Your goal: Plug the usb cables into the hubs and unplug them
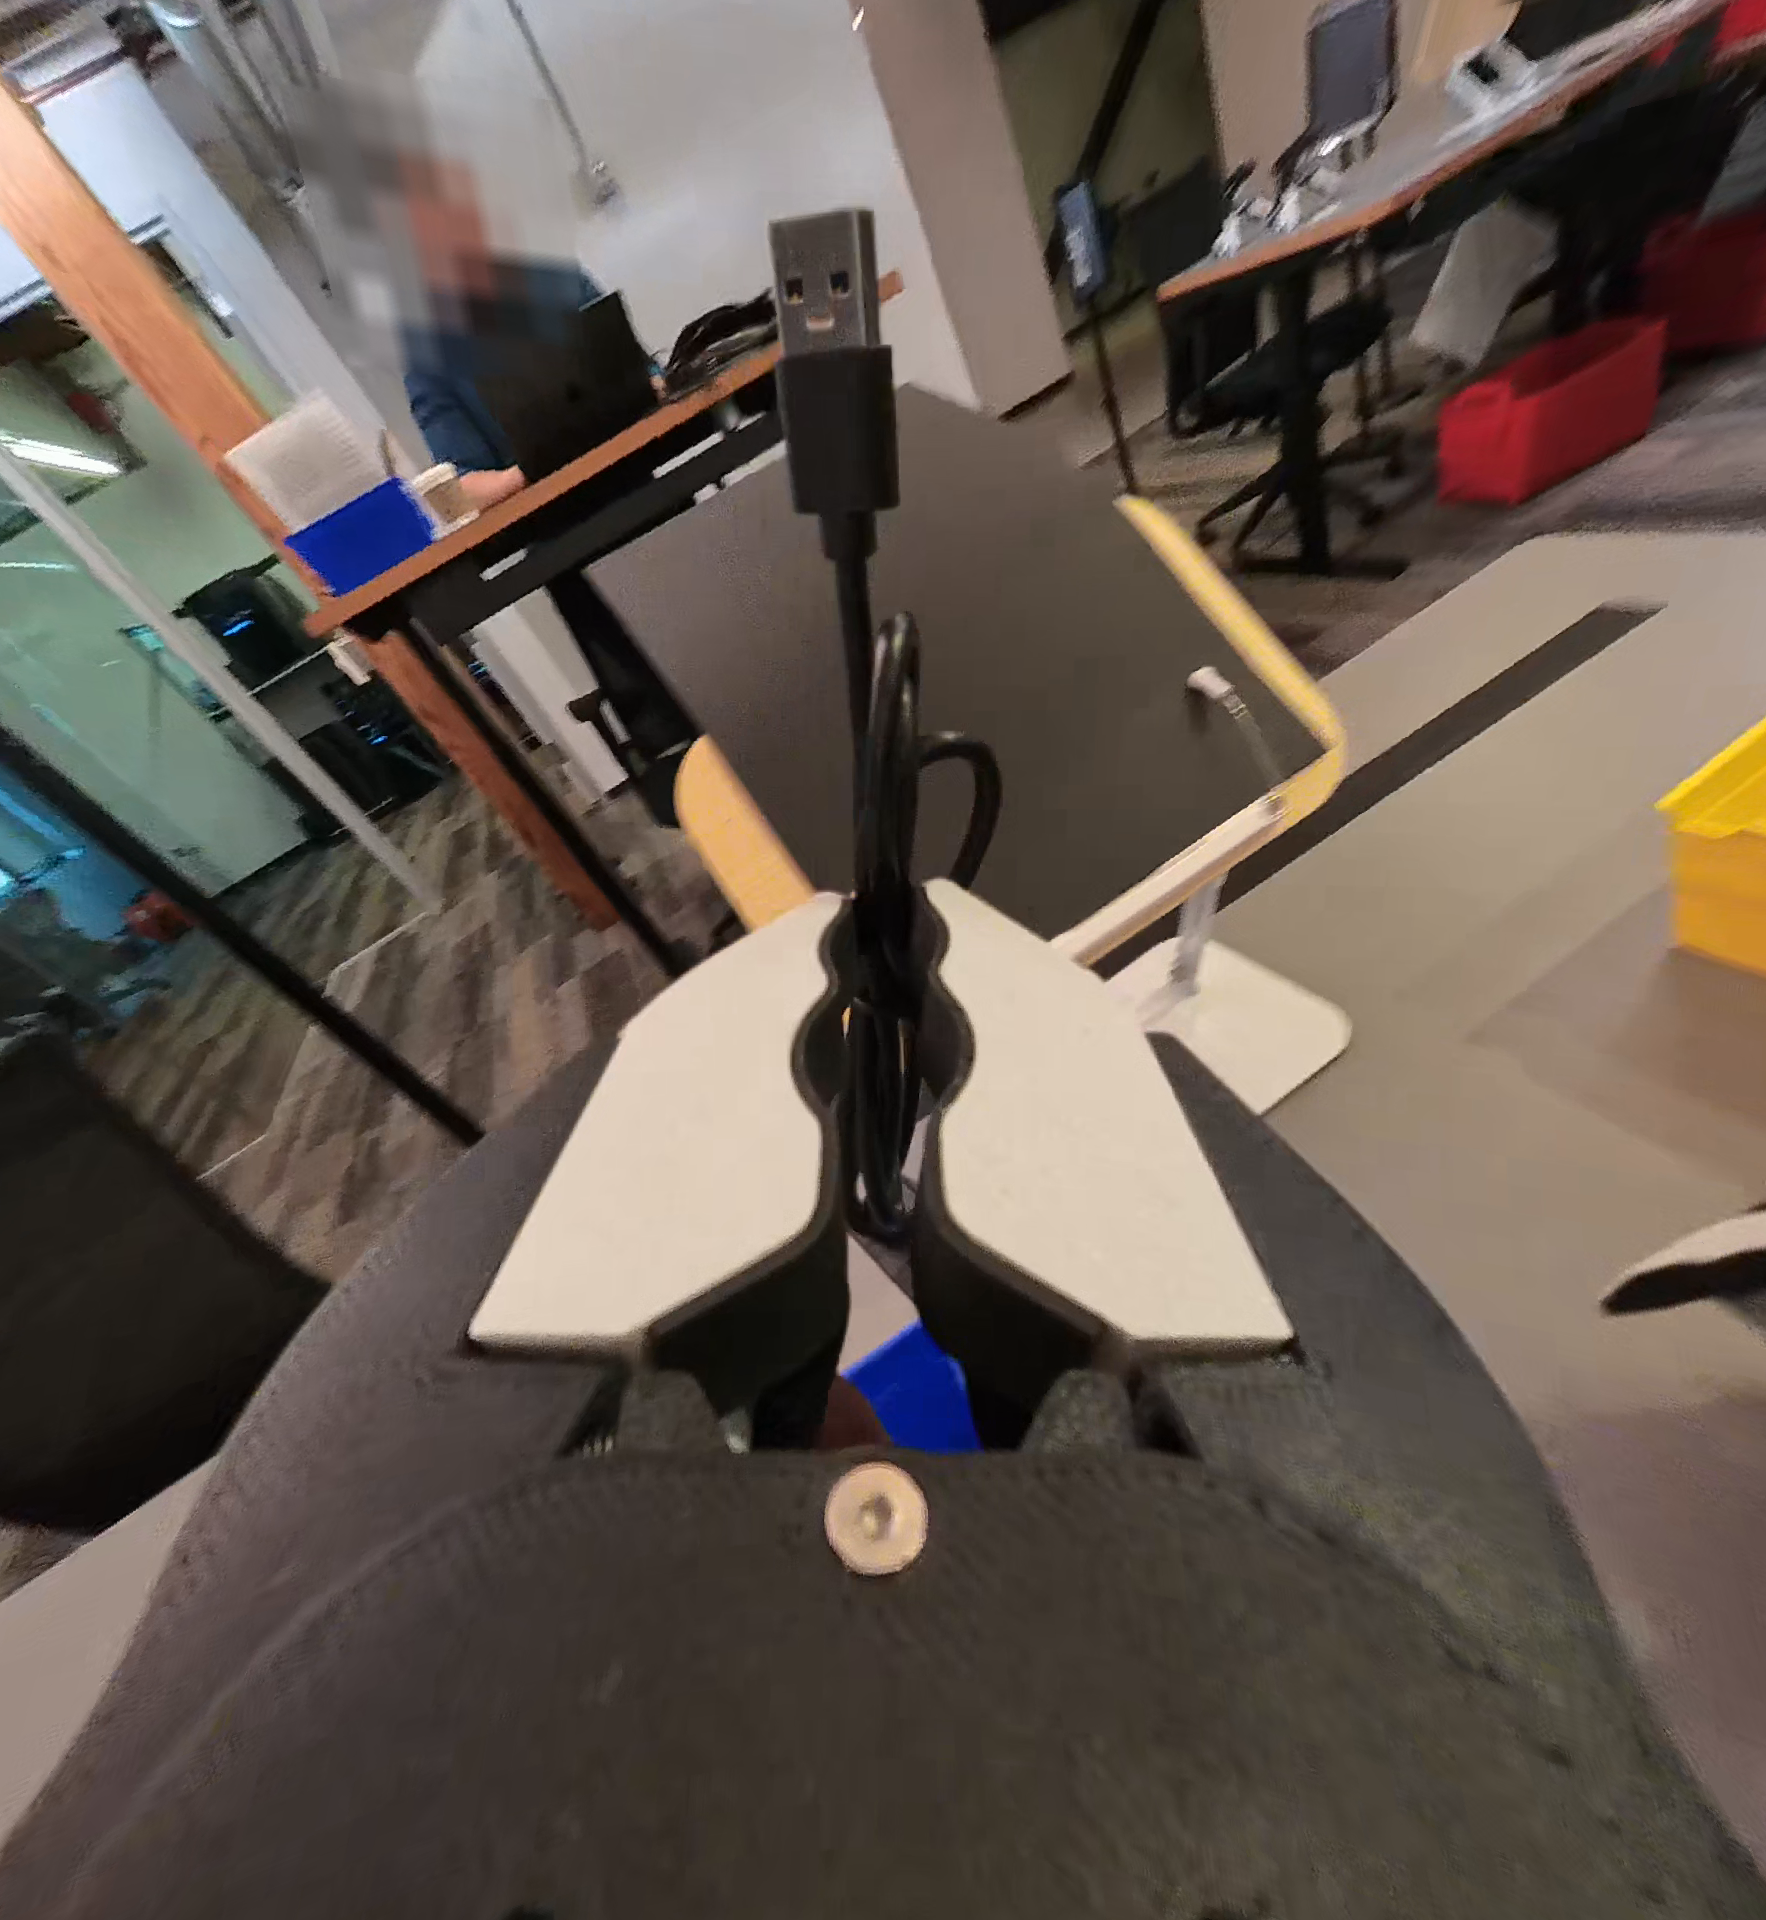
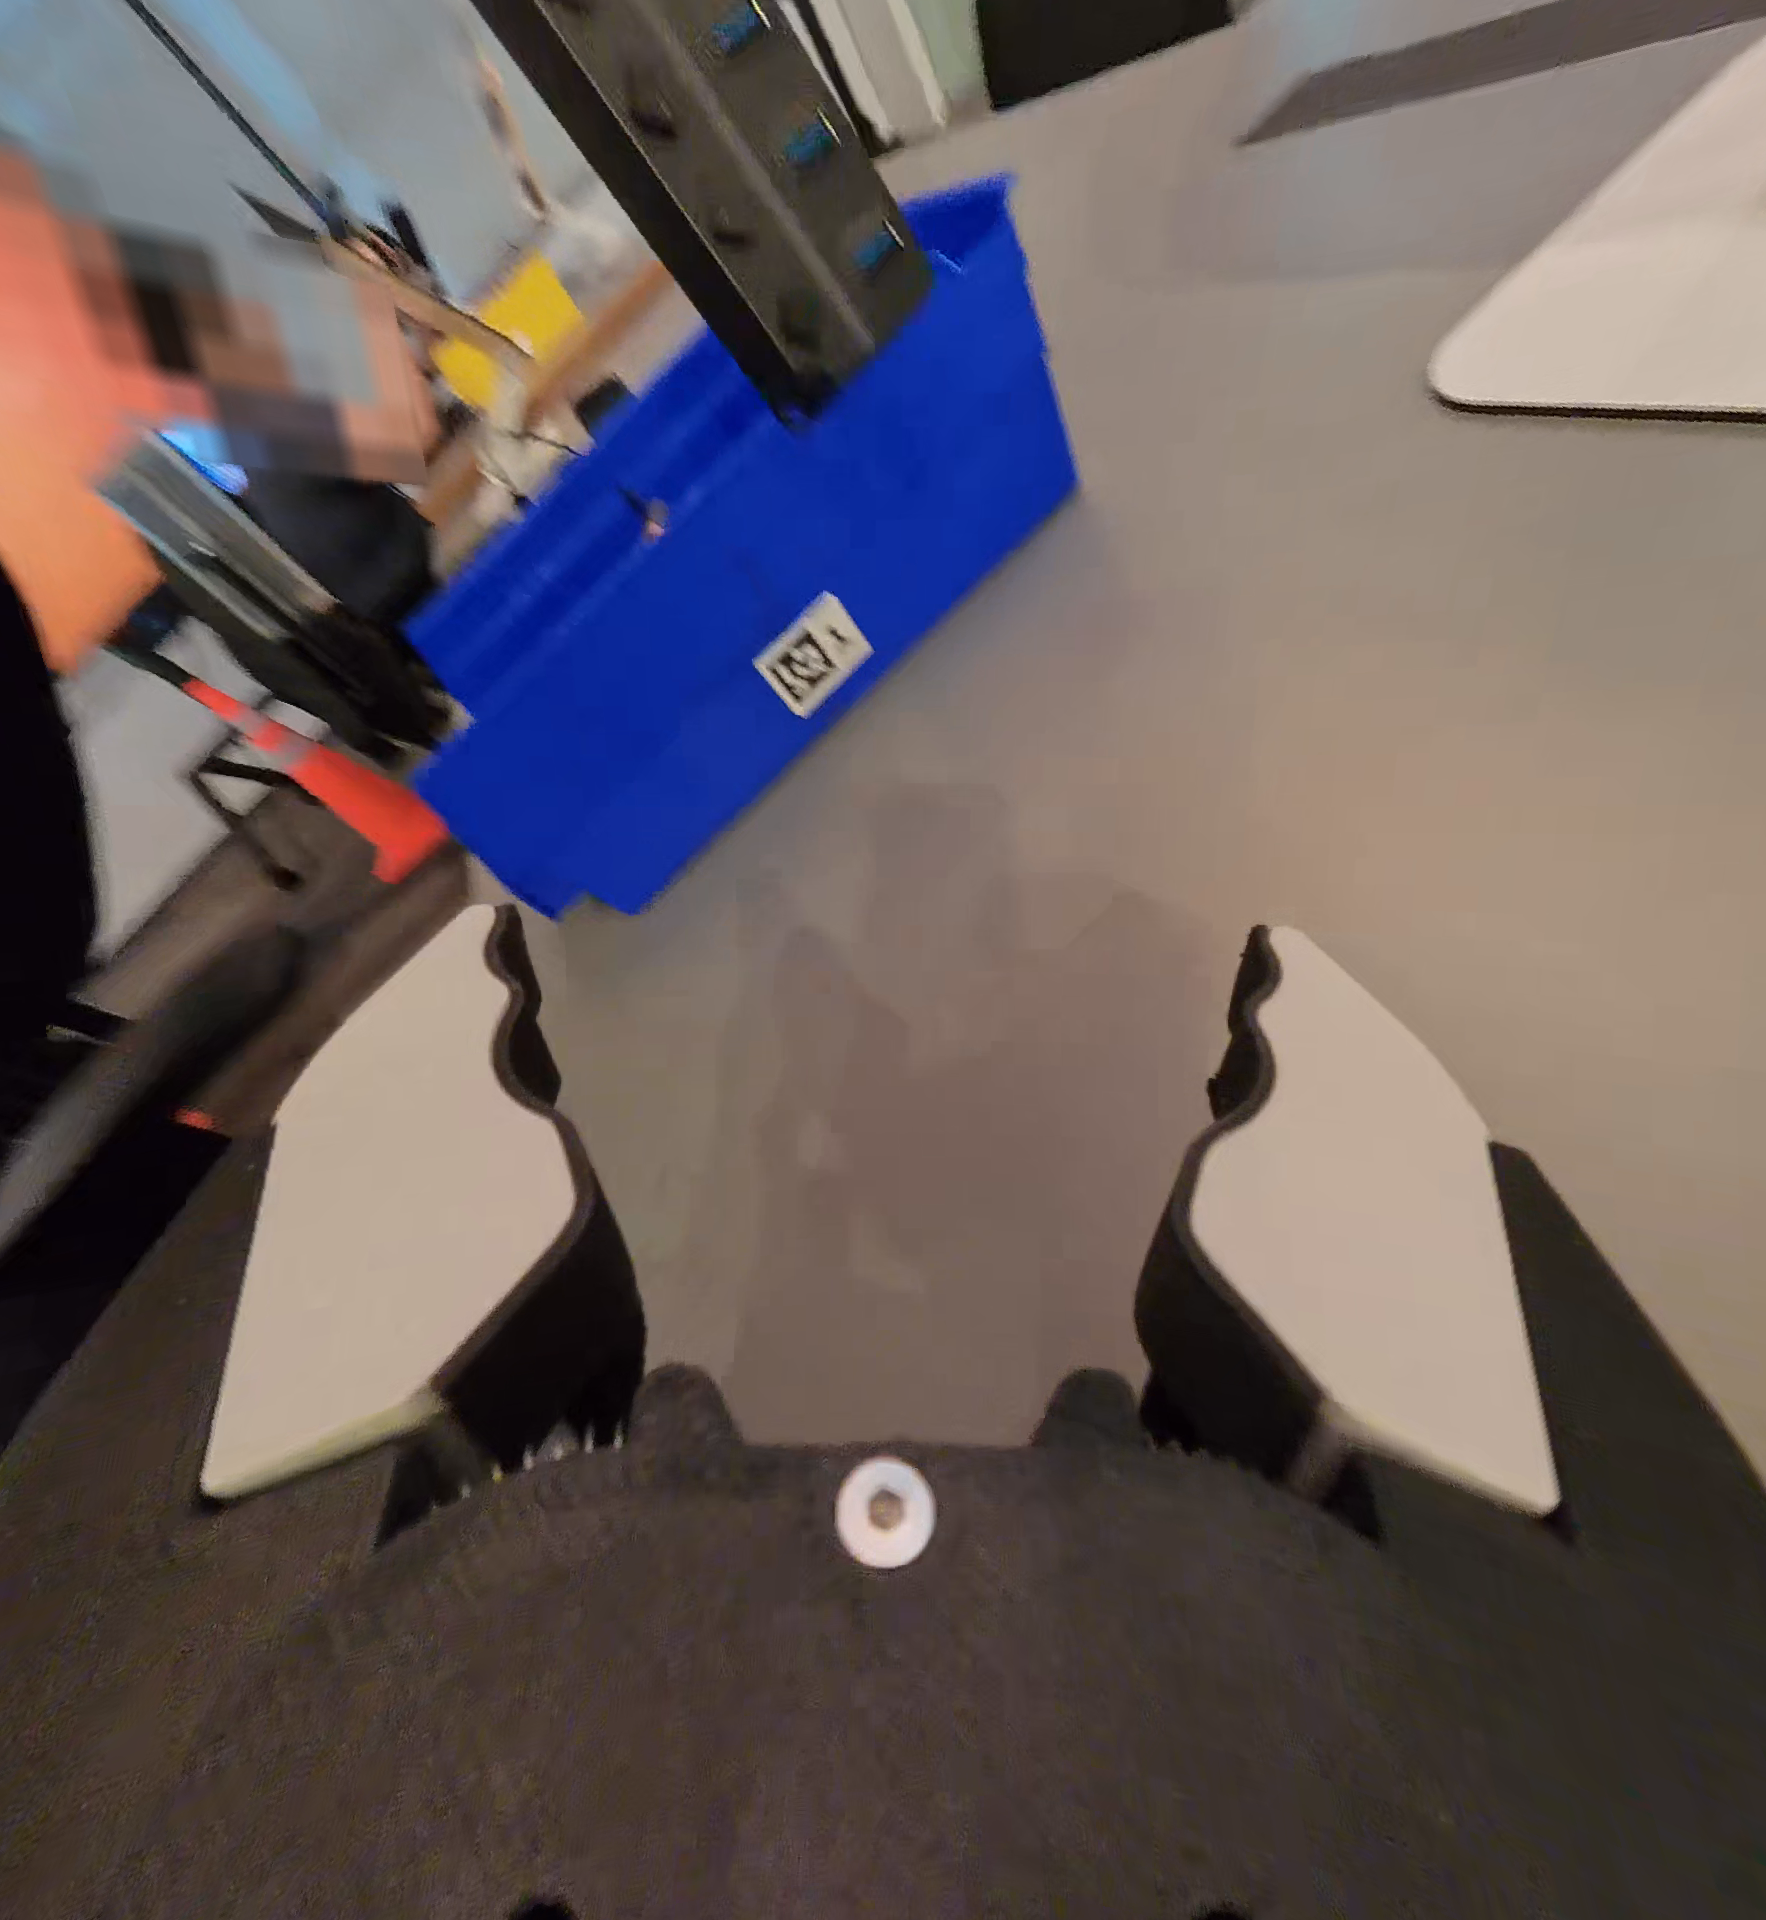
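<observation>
My left gripper (image 1: pixel 884 914) is shut on a bundled black USB cable (image 1: pixel 884 790). Its USB-A plug (image 1: pixel 823 286) sticks out past the fingertips, metal end forward, in the air. My right gripper (image 2: pixel 884 935) is open and empty above the grey table (image 2: pixel 1326 727). In the right wrist view a black USB hub (image 2: pixel 754 177) with blue ports hangs slanted over the rim of a blue bin (image 2: pixel 713 623). Its upper end is cut off by the frame, so what holds it is hidden.
A monitor (image 1: pixel 1014 644) on a white stand base (image 1: pixel 1263 1018) stands ahead of the left gripper; the base also shows in the right wrist view (image 2: pixel 1668 291). A yellow bin (image 1: pixel 1762 852) sits at the right. A person sits at a far desk. There is about 35 centimeters between the tips of the two grippers.
</observation>
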`<act>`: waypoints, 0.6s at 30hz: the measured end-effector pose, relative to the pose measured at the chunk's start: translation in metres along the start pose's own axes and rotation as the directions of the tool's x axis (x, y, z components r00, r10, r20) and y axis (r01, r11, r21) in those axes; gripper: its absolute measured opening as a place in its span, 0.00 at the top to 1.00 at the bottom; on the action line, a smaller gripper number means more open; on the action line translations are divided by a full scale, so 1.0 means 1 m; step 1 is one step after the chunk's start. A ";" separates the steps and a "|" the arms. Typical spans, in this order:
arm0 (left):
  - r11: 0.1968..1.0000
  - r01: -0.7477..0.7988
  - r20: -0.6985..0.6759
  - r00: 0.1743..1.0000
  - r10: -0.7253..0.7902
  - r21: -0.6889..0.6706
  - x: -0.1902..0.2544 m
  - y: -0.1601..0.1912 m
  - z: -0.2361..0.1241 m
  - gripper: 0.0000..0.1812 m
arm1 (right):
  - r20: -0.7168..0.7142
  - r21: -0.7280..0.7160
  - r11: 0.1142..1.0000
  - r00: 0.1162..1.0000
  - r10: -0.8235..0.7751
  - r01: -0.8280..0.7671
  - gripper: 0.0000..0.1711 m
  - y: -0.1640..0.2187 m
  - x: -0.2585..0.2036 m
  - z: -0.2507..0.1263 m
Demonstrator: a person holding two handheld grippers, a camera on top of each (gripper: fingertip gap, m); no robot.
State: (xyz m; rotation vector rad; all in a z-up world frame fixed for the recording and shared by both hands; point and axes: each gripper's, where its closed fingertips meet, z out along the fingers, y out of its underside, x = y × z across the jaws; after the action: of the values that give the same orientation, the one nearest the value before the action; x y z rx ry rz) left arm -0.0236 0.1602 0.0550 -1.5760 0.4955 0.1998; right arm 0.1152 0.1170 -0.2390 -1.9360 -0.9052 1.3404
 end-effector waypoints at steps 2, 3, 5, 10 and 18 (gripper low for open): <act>0.998 0.044 -0.054 0.998 -0.042 0.034 0.024 -0.010 0.004 0.95 | 0.086 0.018 0.999 0.995 0.050 -0.051 0.28 -0.001 -0.014 0.004; 0.997 0.066 -0.076 0.995 -0.063 0.047 0.034 -0.015 0.006 0.95 | 0.141 0.014 0.997 0.987 0.072 -0.075 0.28 0.000 -0.023 0.006; 0.991 0.115 -0.115 0.988 -0.106 0.075 0.054 -0.024 0.010 0.95 | 0.231 0.003 0.993 0.966 0.117 -0.120 0.26 0.002 -0.039 0.011; 0.960 0.254 -0.218 0.950 -0.225 0.120 0.095 -0.043 0.014 0.95 | 0.411 0.085 0.951 0.880 0.237 -0.296 0.24 -0.017 -0.063 0.008; 0.906 0.419 -0.376 0.850 -0.369 0.058 0.131 -0.033 0.007 0.95 | 0.415 0.440 0.833 0.899 0.141 -0.334 0.29 -0.076 -0.036 -0.046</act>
State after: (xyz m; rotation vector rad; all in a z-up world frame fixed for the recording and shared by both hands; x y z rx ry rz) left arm 0.1080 0.1420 0.0291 -1.5459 0.4405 -0.4400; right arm 0.1350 0.1274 -0.1463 -1.4430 -0.3987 1.9148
